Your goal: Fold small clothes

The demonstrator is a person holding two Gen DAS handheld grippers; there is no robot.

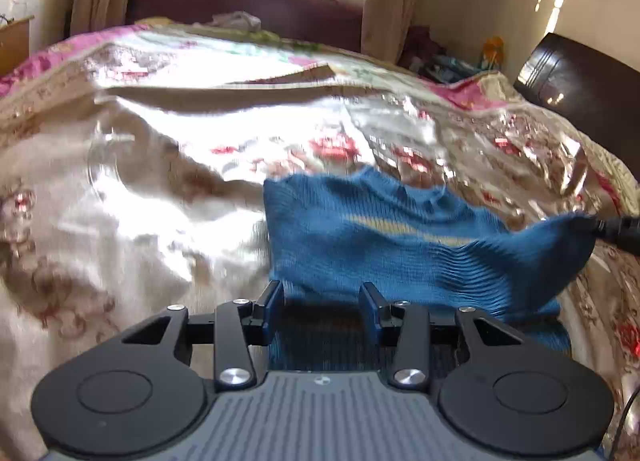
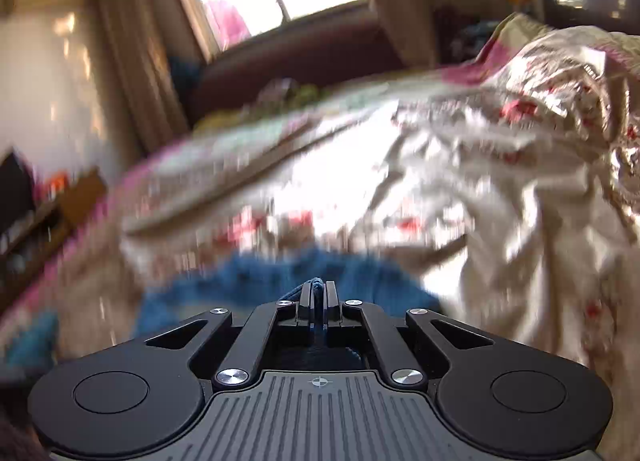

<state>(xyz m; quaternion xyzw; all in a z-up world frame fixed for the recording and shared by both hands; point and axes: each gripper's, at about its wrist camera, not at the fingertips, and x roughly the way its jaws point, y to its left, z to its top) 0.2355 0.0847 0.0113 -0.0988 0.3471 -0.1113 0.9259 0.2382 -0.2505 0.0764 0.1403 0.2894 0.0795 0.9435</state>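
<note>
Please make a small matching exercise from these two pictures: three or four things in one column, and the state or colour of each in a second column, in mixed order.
Things:
1. left tool
2. right tool
3. knit
4. bedspread

States:
a. blue with a pale stripe
b. shut on fabric
c. floral, shiny
d. open, fingers apart

Pairs: 1-d, 2-b, 3-a, 4-c
</note>
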